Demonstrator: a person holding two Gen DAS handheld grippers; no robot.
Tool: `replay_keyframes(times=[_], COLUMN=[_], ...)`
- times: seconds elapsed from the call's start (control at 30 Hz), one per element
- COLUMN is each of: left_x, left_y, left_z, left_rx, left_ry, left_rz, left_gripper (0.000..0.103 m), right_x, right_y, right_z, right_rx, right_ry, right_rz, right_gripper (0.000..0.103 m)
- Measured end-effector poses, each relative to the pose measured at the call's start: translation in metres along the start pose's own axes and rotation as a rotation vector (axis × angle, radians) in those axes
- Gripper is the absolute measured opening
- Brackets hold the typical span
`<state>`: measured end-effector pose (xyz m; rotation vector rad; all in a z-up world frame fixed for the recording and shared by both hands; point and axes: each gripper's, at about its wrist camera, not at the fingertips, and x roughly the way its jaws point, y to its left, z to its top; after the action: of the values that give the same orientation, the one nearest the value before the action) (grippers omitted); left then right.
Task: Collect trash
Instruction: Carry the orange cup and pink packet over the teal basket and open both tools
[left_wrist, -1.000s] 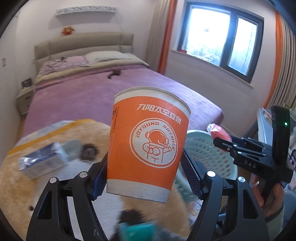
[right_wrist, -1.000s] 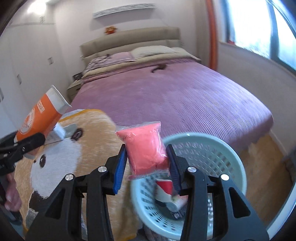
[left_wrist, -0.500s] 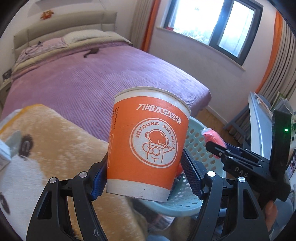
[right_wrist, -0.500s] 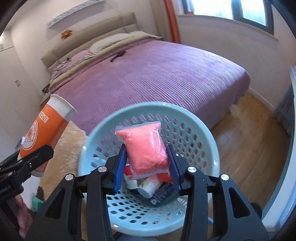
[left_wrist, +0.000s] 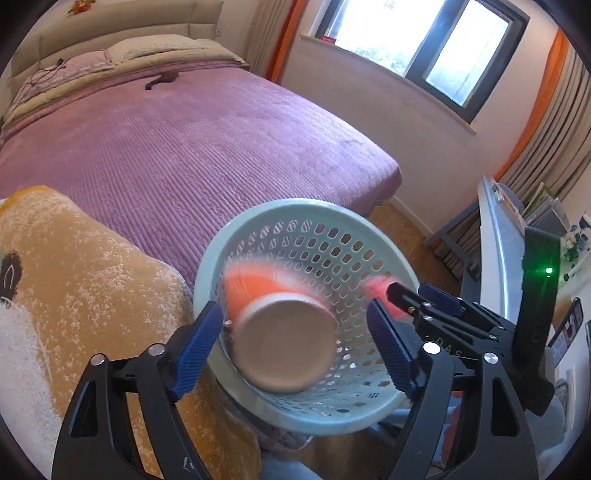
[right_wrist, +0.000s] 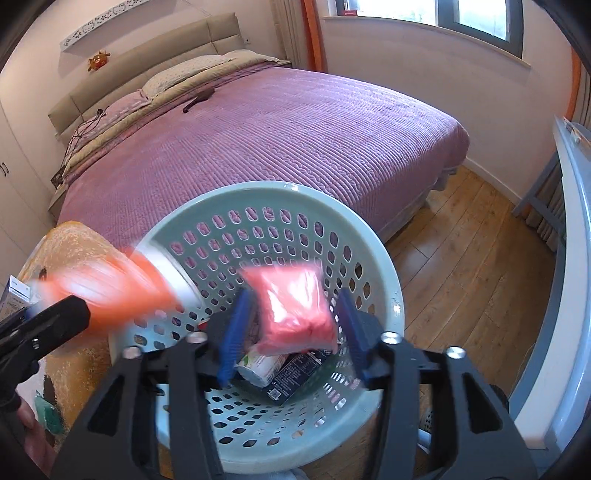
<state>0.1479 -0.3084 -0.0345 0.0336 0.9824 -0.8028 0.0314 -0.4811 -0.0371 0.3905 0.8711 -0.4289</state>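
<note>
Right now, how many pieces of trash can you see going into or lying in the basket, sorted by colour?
Orange: 1, the paper cup dropping in
Pink: 1, the plastic bag dropping in
White: 1, the small bottle at the bottom
Dark: 1, the printed packet at the bottom
Total: 4 in or over the basket; more may be hidden underneath.

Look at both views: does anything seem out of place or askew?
Yes. The orange cup is tipped, base toward the camera, blurred over the basket. The pink bag is also blurred, loose between the opening right tongs.
</note>
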Motion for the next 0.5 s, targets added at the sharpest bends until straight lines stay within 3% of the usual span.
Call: replay_keyframes(times=[0.2,0.37,0.5], left_x=[-0.036,-0.082,-0.122], left_y=[0.000,0.004,0.010], left_z=[-0.005,-0.009,-0.013], left_rx=[0.027,-0.004,-0.002], left_ry=[-0.067,-0.141,-0.217], left_rz=[-0.007,-0.058,-0.049], left_gripper=[0.079,0.079,0.079], right_x=[-0.021,-0.051,-0.077], right_y=[0.007,0.031,0.059], right_z=[0.000,0.000,-0.002], right_rx=[-0.012,-0.053,-0.106], right_ry=[-0.030,-0.079,-0.128], right_rz=[0.013,0.050,0.085], right_gripper=[0.057,0.057,0.058])
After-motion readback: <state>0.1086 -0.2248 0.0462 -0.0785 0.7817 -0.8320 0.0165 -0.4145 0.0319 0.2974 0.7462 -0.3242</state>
